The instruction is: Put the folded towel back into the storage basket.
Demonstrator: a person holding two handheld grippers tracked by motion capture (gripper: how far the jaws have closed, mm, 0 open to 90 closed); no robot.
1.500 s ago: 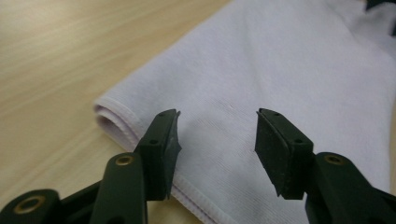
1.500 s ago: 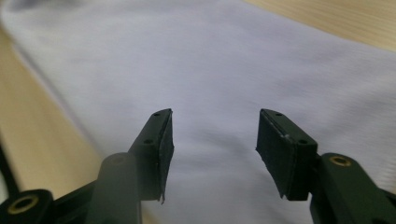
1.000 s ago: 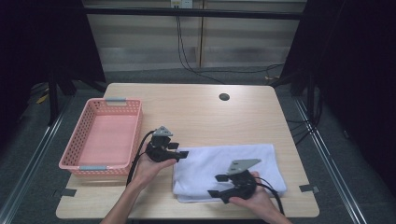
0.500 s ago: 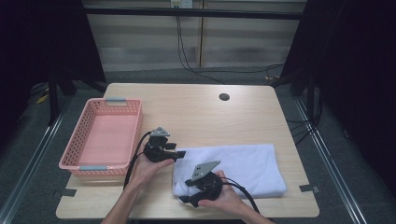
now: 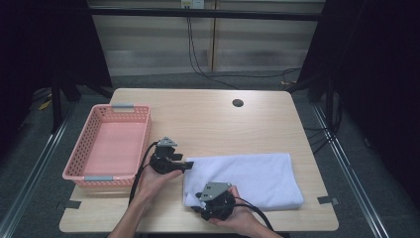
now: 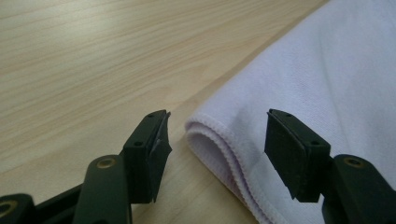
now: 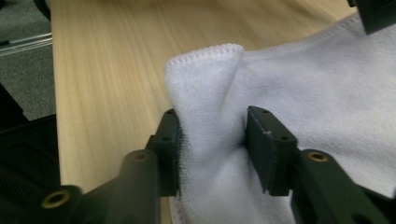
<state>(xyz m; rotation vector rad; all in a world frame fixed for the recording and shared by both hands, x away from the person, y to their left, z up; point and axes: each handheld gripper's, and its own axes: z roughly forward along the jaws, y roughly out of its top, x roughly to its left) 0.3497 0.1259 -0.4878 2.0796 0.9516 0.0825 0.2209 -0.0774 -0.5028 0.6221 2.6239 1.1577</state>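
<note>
A white folded towel [image 5: 247, 176] lies on the near right part of the wooden table [image 5: 208, 119]. My left gripper [image 5: 187, 166] is at the towel's far left corner. In the left gripper view the gripper [image 6: 217, 140] stands open, with the hemmed corner of the towel [image 6: 327, 84] between its jaws and touching neither pad. My right gripper [image 5: 197, 202] is at the near left corner. Its jaws have just been closing, and in the right gripper view the gripper [image 7: 212, 140] pinches a bunched fold of the towel [image 7: 317, 93].
A pink plastic basket [image 5: 144, 139] stands empty on the left side of the table, close to the left hand. A round cable hole [image 5: 237, 103] is near the far edge. The near table edge runs just below both hands.
The right gripper has slid left along the towel's near edge to its near left corner and closed on it. The left gripper has stayed in place.
</note>
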